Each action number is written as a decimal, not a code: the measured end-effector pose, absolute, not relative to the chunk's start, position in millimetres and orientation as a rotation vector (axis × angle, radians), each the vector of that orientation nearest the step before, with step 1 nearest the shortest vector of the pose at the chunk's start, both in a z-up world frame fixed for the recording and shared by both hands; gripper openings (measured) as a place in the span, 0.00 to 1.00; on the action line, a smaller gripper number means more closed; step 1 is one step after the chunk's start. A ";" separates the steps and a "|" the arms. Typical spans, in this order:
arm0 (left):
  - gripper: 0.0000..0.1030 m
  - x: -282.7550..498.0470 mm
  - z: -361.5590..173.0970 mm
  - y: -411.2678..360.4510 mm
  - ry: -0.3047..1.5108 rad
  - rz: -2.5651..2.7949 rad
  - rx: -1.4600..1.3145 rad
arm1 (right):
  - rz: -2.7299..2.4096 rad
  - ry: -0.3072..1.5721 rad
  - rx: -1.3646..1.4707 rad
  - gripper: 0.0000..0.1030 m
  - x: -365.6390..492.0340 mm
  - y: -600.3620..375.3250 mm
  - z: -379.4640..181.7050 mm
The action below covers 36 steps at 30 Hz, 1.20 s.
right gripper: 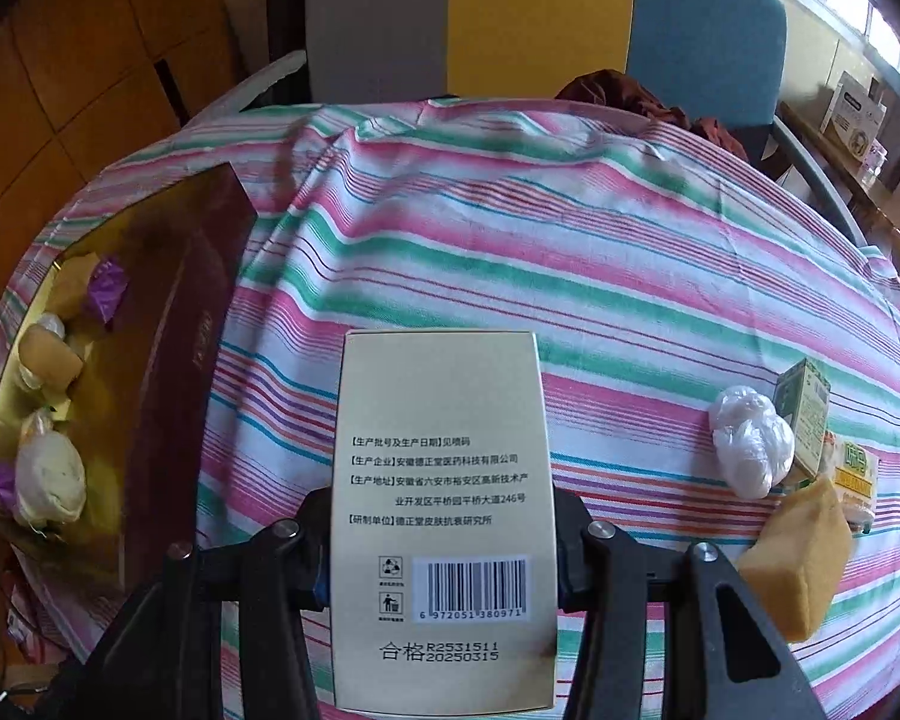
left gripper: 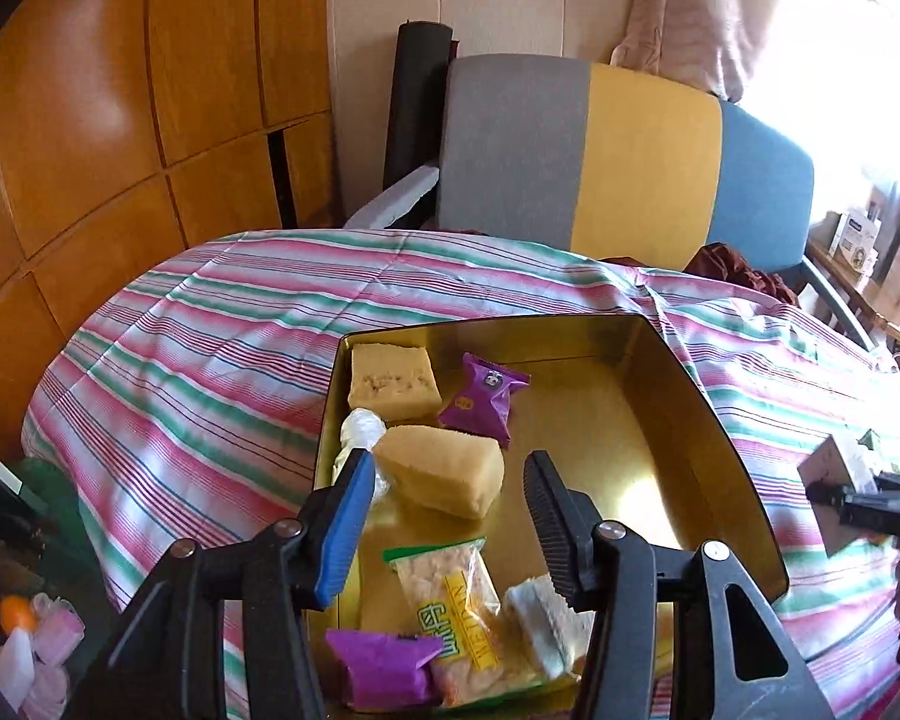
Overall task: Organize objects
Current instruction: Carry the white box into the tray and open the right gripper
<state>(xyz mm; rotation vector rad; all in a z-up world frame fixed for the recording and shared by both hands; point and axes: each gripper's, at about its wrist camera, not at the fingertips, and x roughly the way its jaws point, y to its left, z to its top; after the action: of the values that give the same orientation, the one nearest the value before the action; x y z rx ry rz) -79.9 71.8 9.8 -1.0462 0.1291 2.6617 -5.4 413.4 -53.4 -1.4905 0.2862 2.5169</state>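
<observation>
My left gripper (left gripper: 447, 498) stands open above the gold tin (left gripper: 720, 432), with nothing pressed between its blue and black fingers. Inside the tin lie two yellow cake pieces (left gripper: 393, 381), a purple packet (left gripper: 486, 399), a green-and-yellow snack packet (left gripper: 456, 618) and a white bag (left gripper: 360, 426). My right gripper (right gripper: 444, 540) is shut on a cream box (right gripper: 441, 420) with a barcode, held above the striped cloth (right gripper: 570, 252). Its fingers are hidden behind the box. To the right on the cloth lie a white plastic ball (right gripper: 750, 444), a small green box (right gripper: 807, 414) and a yellow cake piece (right gripper: 801, 558).
The tin's maroon outer wall (right gripper: 168, 360) shows at the left of the right wrist view. A chair (left gripper: 630, 150) with a grey, yellow and blue back stands behind the table, with dark red cloth (right gripper: 648, 102) on it. Wooden cabinets (left gripper: 120, 120) fill the left.
</observation>
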 end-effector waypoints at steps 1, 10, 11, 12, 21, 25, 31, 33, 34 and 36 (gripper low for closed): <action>0.51 -77.6 10.0 69.8 0.127 2.665 -1.040 | 2.534 0.289 -1.470 0.48 -7.5 408.3 -45.7; 0.55 -72.0 5.4 48.2 0.074 2.671 -1.048 | 2.763 0.268 -1.414 0.49 -50.1 320.3 6.6; 0.56 -71.6 4.7 46.0 0.071 2.674 -1.048 | 2.775 0.261 -1.426 0.49 -54.6 310.6 6.6; 0.56 -71.2 4.1 43.4 0.068 2.677 -1.049 | 2.786 0.252 -1.439 0.49 -61.6 300.0 6.2; 0.56 -72.6 -7.0 15.1 -0.009 2.690 -1.090 | 2.674 0.302 -1.576 0.49 -126.7 248.4 -32.8; 0.56 -74.2 -15.8 -2.2 -0.041 2.705 -1.132 | 2.640 0.302 -1.657 0.50 -146.1 226.1 -59.1; 0.56 -75.5 -25.0 -22.2 -0.095 2.723 -1.186 | 2.724 0.432 -1.820 0.56 -147.5 197.3 -78.9; 0.56 -76.5 -26.7 -26.0 -0.102 2.729 -1.195 | 2.739 0.473 -1.810 0.56 -143.6 195.6 -76.5; 0.56 -76.7 -26.6 -26.6 -0.102 2.731 -1.195 | 2.747 0.506 -1.793 0.56 -140.9 197.6 -74.3; 0.56 -76.3 -25.4 -26.2 -0.096 2.734 -1.190 | 2.767 0.525 -1.732 0.57 -134.5 201.4 -66.6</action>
<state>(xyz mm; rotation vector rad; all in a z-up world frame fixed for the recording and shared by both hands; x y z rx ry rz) -76.3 -26.2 -25.4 -1.1902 -0.0959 2.7343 -134.5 201.4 -66.6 -1.7319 0.5249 2.7673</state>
